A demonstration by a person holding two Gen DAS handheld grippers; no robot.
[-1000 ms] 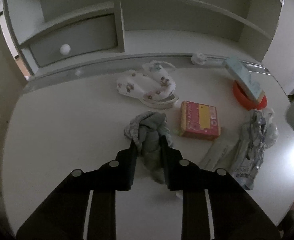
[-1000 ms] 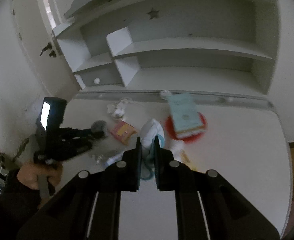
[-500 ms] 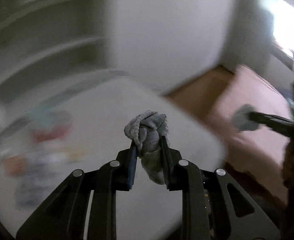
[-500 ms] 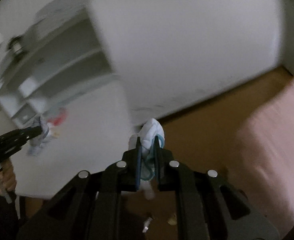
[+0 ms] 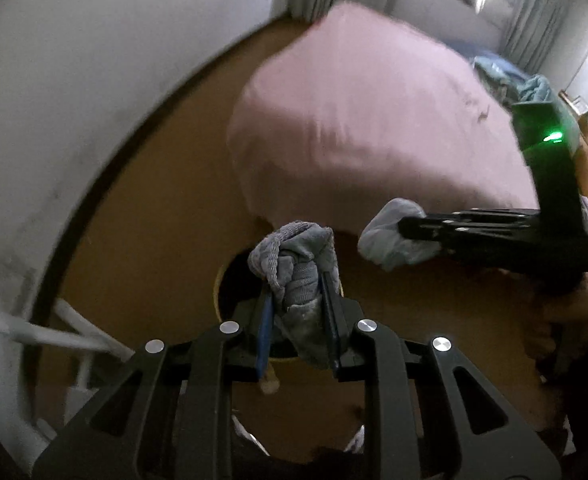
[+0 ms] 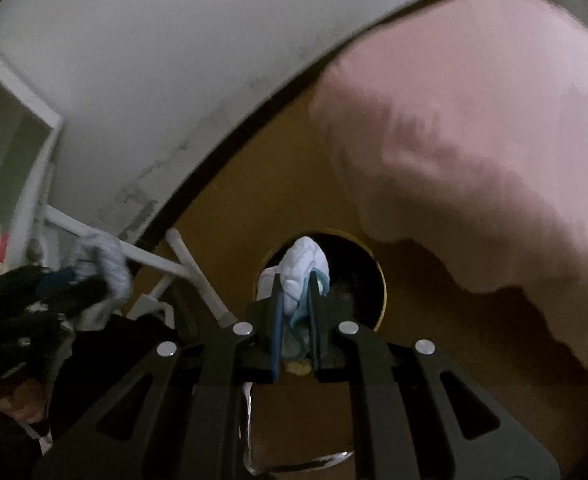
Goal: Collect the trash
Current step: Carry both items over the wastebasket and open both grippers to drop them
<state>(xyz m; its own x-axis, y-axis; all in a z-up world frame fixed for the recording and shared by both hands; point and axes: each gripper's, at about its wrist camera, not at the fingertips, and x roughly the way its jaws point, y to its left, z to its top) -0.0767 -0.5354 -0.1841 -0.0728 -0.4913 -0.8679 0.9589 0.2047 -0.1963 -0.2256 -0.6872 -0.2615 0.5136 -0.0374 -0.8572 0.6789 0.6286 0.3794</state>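
Pinching a bunched grey knitted cloth (image 5: 298,276) between its two blue-lined fingers, the left gripper (image 5: 297,300) holds that bundle above a dark round bin (image 5: 229,292) with a yellowish rim, which stands on the brown floor (image 5: 165,216); the cloth bulges out above the fingertips and hangs down between them, and the bin's opening shows just behind and to the left of it. The right gripper (image 6: 296,300) is likewise pressed together on a crumpled white wad with a teal edge (image 6: 304,268), and in its own view this wad sits directly in front of the same bin's mouth (image 6: 358,280), above it rather than inside. Seen from the left wrist, the right gripper (image 5: 406,232) reaches in from the right side, its pale wad (image 5: 390,234) just beside the grey cloth and not touching it, with a green light (image 5: 554,136) glowing on its body. From the right wrist, the left gripper (image 6: 73,284) appears blurred at the left edge with its grey cloth (image 6: 101,268). A pink bedcover (image 5: 374,120) drapes down just behind the bin, a white wall (image 5: 93,60) curves along the left, and white furniture legs (image 6: 181,256) stand near its base.
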